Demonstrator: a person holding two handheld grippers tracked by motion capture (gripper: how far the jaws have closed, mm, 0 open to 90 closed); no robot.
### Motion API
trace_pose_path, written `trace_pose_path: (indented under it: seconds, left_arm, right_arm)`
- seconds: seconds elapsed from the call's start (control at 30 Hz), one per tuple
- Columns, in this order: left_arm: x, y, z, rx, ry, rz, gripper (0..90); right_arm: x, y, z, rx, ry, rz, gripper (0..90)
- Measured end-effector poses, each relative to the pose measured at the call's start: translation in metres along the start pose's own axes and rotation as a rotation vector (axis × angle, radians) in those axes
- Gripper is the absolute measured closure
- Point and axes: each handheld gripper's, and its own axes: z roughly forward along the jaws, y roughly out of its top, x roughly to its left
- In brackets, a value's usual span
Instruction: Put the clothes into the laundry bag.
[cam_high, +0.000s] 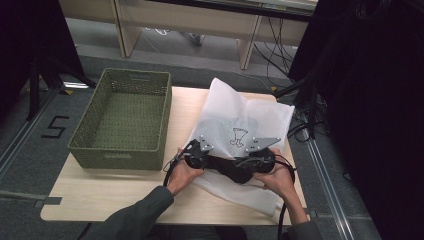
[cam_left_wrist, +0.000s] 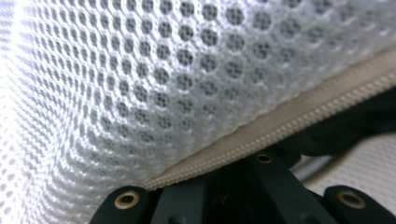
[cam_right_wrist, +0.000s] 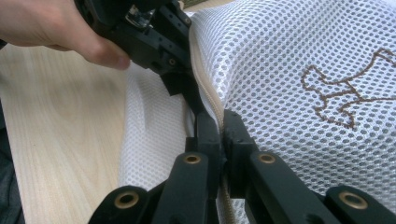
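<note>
Mesh bag (cam_high: 239, 125): white, on the table (cam_high: 110, 190) right of the green basket (cam_high: 125, 117).
Zipper (cam_right_wrist: 205, 88): beige, partly hidden.
Right gripper (cam_right_wrist: 218, 122): clamped on zipper edge.
Left gripper (cam_right_wrist: 180, 81): pinching same edge; tips hidden in its own view.

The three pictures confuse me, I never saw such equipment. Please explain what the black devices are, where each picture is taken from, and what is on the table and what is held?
A person holds a hand tool with a black claw in each hand. One picture looks down from above: left claw, right claw, a wooden table, a green basket and a white mesh bag. The other two come from cameras riding on the claws. The right claw is shut on the bag's beige zipper. The left claw's camera sits close against the mesh and zipper; its grip is hidden.
</note>
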Motion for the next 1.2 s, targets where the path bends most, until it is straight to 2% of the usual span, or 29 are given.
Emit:
trace_pose_path:
  seconds: [0.1,0.17,0.27,0.33,0.4,0.47,0.63,0.7,0.77,0.9,1.1,1.2]
  left_arm:
    - [0.0,-0.001,0.001,-0.006,0.004,0.01,87.8]
    - [0.0,-0.001,-0.001,0.001,-0.021,0.003,84.8]
    - [-0.002,-0.004,-0.011,0.029,-0.073,0.007,66.3]
    - [-0.002,-0.01,-0.023,0.037,-0.082,0.008,54.3]
    - [-0.001,-0.015,-0.033,0.031,-0.079,0.015,47.6]
    - [0.002,-0.017,-0.041,0.044,-0.073,0.024,43.7]
    - [0.01,-0.03,-0.058,0.057,-0.078,0.007,39.4]
    - [0.013,-0.036,-0.06,0.075,-0.079,0.007,39.6]
    - [0.015,-0.04,-0.061,0.082,-0.075,0.006,43.4]
    - [0.02,-0.04,-0.056,0.091,-0.089,-0.026,50.7]
    - [0.024,-0.033,-0.034,0.096,-0.079,-0.036,74.7]
    - [0.023,-0.025,-0.027,0.079,-0.047,-0.023,84.9]
  right_arm:
    - [0.0,-0.001,0.001,0.007,0.005,-0.004,88.4]
    - [0.0,-0.001,0.002,0.008,0.006,-0.001,88.4]
    - [0.001,-0.001,0.003,0.013,0.002,-0.004,88.4]
    - [0.001,-0.001,0.003,0.013,0.002,-0.004,88.4]
    - [0.001,-0.002,0.004,0.014,0.003,-0.006,88.4]
    - [0.001,-0.002,0.004,0.016,0.003,-0.005,88.4]
    - [0.001,-0.001,0.004,0.018,0.002,-0.004,88.4]
    - [0.002,-0.002,0.004,0.019,0.003,-0.002,88.4]
    - [0.002,-0.002,0.004,0.019,0.003,-0.003,88.4]
    - [0.002,-0.001,0.004,0.021,0.002,0.002,88.4]
    - [0.002,-0.001,0.004,0.021,0.005,-0.006,88.4]
    - [0.002,-0.001,0.004,0.021,0.006,-0.002,88.4]
